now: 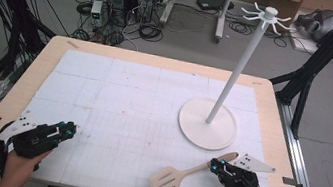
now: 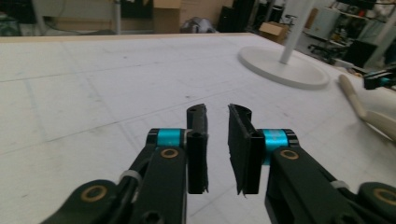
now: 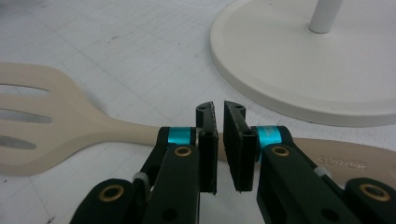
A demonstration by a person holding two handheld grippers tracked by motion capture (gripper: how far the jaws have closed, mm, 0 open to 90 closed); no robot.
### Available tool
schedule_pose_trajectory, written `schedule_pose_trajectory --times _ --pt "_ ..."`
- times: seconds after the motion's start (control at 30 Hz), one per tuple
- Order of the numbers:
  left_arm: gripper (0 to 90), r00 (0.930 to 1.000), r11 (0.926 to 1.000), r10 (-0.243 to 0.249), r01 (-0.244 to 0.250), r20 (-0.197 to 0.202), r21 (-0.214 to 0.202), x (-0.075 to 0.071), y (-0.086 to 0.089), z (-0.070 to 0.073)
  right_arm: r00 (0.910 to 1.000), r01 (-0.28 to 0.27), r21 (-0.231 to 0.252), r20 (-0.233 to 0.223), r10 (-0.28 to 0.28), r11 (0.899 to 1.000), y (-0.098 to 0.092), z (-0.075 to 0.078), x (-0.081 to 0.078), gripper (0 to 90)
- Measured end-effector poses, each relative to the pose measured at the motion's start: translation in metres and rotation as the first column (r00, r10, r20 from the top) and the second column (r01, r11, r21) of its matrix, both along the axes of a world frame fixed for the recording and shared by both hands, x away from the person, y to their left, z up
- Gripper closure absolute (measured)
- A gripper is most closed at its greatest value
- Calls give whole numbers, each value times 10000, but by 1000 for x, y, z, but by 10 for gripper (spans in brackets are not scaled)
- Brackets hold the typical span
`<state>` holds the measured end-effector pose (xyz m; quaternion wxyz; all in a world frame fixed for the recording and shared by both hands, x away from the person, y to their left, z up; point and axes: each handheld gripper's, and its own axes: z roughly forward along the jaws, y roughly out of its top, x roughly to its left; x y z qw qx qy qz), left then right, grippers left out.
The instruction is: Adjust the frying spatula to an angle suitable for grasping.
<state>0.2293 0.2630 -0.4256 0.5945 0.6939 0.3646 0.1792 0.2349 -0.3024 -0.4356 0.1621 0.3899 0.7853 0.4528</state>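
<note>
White gridded mat (image 1: 141, 115) covers wooden table (image 1: 271, 120), cables (image 1: 114, 24) beyond.

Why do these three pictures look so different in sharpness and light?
High view: even, soft light, faint shadows, the spatula and white stand fairly crisp. Left gripper view: its black fingers sharp, the room behind the table blurred, the stand's base soft. Right gripper view: the spatula close and slightly soft, a mild sheen on the stand's base.
</note>
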Motion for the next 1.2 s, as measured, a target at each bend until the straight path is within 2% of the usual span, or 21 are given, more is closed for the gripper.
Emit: schedule_pose_trajectory --times 0.07,0.17,0.23,0.3,0.4,0.5,0.57,0.67,0.73,0.77,0.87,0.97,1.1,1.2 --pt "823 9988 9988 -479 479 -17 104 1 -14 3 9996 270 12 -29 -270 9996 -3 0 -1 834" --pt "841 9914 9907 -1301 1305 -132 376 4 -39 4 9978 660 125 -23 -660 9977 -9 0 -3 851" --pt "841 9861 9857 -1652 1658 -190 312 6 -55 4 9986 526 189 -8 -526 9984 -10 1 -6 873" --pt "838 9835 9827 -1797 1804 -206 419 9 -67 4 9999 -126 212 -70 127 9997 -5 1 -11 887" --pt "837 9858 9840 -1664 1675 -215 607 13 -69 4 9918 -1238 172 -284 1243 9922 7 -2 -16 890" --pt "836 9901 9865 -1389 1401 -200 849 17 -63 4 9738 -2176 345 -606 2194 9754 23 -7 -20 890" --pt "833 9924 9890 -1223 1232 -159 824 18 -59 5 9625 -2597 288 -735 2611 9653 35 -10 -20 890" --pt "831 9943 9912 -1059 1067 -144 787 19 -52 5 9507 -2956 -19 -982 2940 9553 50 -13 -19 891" --pt "829 9953 9923 -955 963 -141 777 20 -49 4 9498 -2944 -273 -1189 2893 9553 56 -16 -18 891" --pt "828 9958 9925 -911 918 -122 806 20 -46 4 9478 -3027 -419 -1180 2961 9522 58 -17 -17 891" --pt "825 9969 9939 -773 779 -118 778 20 -41 5 9546 -2756 -301 -1258 2699 9608 62 -16 -14 892" --pt "819 9979 9954 -637 645 -123 710 19 -35 5 9655 -2410 -360 -1102 2358 9699 68 -14 -11 891" --pt "819 9984 9958 -543 550 -127 733 18 -31 5 9708 -2235 -818 -1075 2144 9713 79 -15 -7 892" --pt "819 9984 9956 -542 552 -155 756 18 -30 5 9717 -2136 -795 -1197 2034 9737 81 -14 -6 892"
